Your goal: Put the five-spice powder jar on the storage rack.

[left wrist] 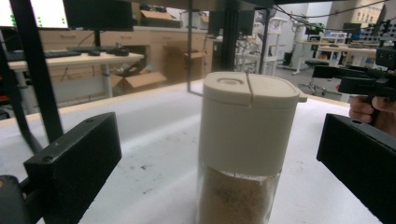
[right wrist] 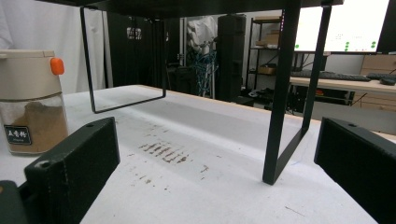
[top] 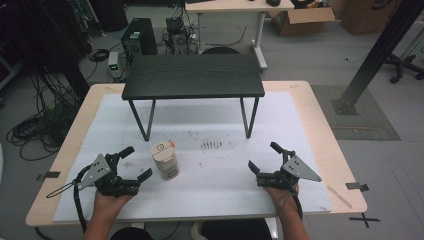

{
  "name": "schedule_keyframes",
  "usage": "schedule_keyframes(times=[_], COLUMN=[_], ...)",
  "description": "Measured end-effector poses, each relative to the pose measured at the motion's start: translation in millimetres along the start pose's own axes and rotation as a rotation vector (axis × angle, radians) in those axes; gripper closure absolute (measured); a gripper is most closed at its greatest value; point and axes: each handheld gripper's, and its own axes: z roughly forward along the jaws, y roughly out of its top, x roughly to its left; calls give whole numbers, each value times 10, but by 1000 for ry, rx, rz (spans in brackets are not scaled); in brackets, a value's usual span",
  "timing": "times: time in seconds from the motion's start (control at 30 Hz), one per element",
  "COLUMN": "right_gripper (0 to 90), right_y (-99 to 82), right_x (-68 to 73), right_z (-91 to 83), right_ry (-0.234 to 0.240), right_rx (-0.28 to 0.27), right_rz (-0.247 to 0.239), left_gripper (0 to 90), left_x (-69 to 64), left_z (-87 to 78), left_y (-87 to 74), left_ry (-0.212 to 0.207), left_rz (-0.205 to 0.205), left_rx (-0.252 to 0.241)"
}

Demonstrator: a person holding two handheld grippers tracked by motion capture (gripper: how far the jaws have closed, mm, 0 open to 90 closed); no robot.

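Your table (top: 320,125) is a pale wooden top covered by a white sheet (top: 210,195), set in a workshop with cables and boxes on the grey floor around it.

Nearest you, your left gripper (top: 131,162) rests on the sheet at the near left, jaws spread wide and holding nothing. In the left gripper view the two black jaws stand well apart on either side of the spice jar (left wrist: 243,149), neither of them touching it.

Your right gripper (top: 264,157) sits at the near right, well apart from the jar, its jaws also wide open and empty.

That spice jar (top: 165,160) stands upright on the sheet just beside your left gripper, toward the middle. It has a cream lid (left wrist: 250,88) and a clear lower part filled with brownish powder; the right gripper view shows an orange button (right wrist: 57,66) on the lid and a small dark label (right wrist: 17,134) on the glass.

Past the jar, dark smudges (top: 211,145) mark the sheet.

Farther back, a small black stand (top: 193,75) on thin metal legs straddles the far half of the sheet.
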Motion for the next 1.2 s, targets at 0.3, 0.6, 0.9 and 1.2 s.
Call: schedule_keyframes(times=[0.3, 0.6, 0.9, 1.2], right_gripper=[0, 0, 0, 0], right_y=[0, -1, -1, -2], right_x=[0, -2, -2, -3], right_z=[-1, -2, -5, -6], right_ry=[1, 1, 2, 4], right_rx=[-2, -4, -6, -8], right_rz=[1, 1, 1, 1], left_gripper=[2, 2, 2, 2], left_x=[18, 10, 7, -8], left_z=[67, 151, 233, 309], left_y=[35, 49, 73, 74], left_ry=[-20, -54, -75, -91], left_rz=[-5, -10, -15, -18], left_rx=[28, 72, 105, 123])
